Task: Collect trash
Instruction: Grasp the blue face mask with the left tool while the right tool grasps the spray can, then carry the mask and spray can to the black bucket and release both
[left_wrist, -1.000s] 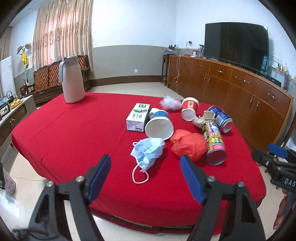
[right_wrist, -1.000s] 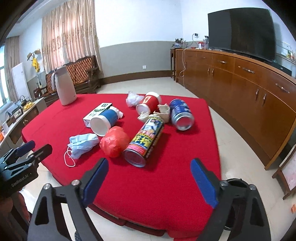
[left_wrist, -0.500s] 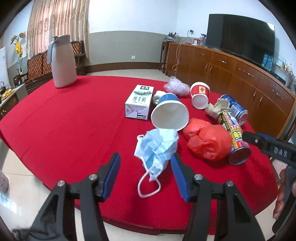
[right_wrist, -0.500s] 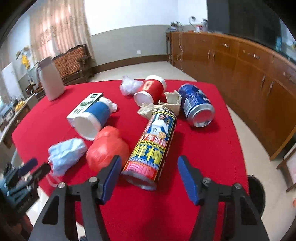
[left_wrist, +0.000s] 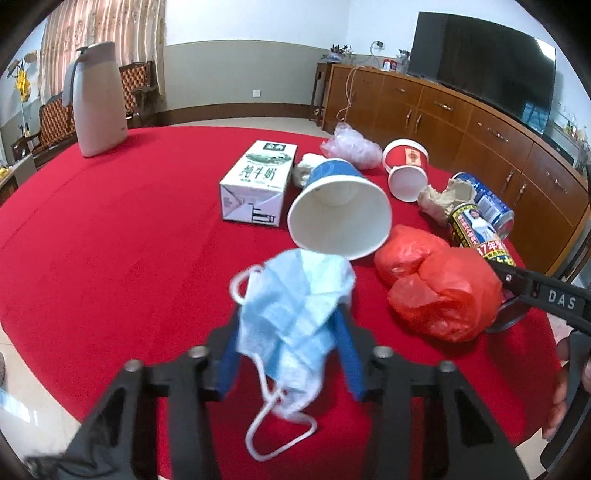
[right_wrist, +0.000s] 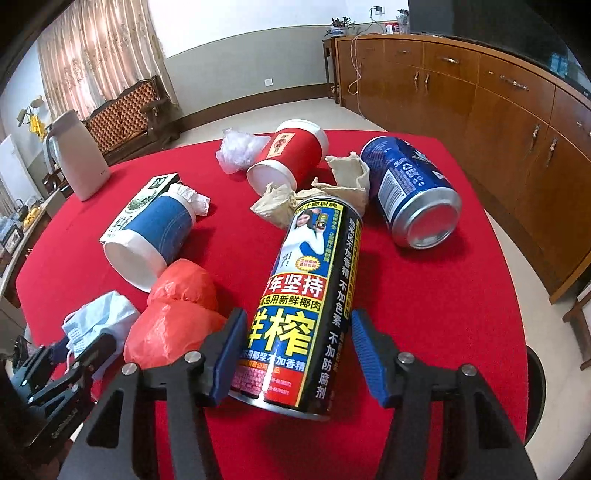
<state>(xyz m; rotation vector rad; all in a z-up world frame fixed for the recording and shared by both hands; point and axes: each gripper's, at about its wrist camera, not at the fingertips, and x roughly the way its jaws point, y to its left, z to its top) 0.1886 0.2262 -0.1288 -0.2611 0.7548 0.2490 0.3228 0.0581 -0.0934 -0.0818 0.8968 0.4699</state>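
1. Left wrist view: the left gripper (left_wrist: 290, 345) is closing its jaws around the crumpled blue face mask (left_wrist: 295, 295), which bunches up between the two blue pads at the near edge of the red table (left_wrist: 110, 240). The pads look to be pressing its sides. Judged from this, the first pick is just being secured. Everything else lies uncollected farther out: a red plastic bag (left_wrist: 439, 291) to the right, a blue paper cup (left_wrist: 340, 214) on its side, a milk carton (left_wrist: 258, 184), a red cup (left_wrist: 406, 170), a clear plastic wad (left_wrist: 351, 147), and crumpled brown paper (left_wrist: 443, 199).

2. Right wrist view: the right gripper (right_wrist: 299, 354) is closing its jaws on either side of the tall drink can (right_wrist: 314, 295) lying near the table's front. The left pad seems against the can; the right pad shows a gap, so no firm grip yet. A blue can (right_wrist: 410, 192) rests far right. No bin is clearly visible, so nearly all the task remains.
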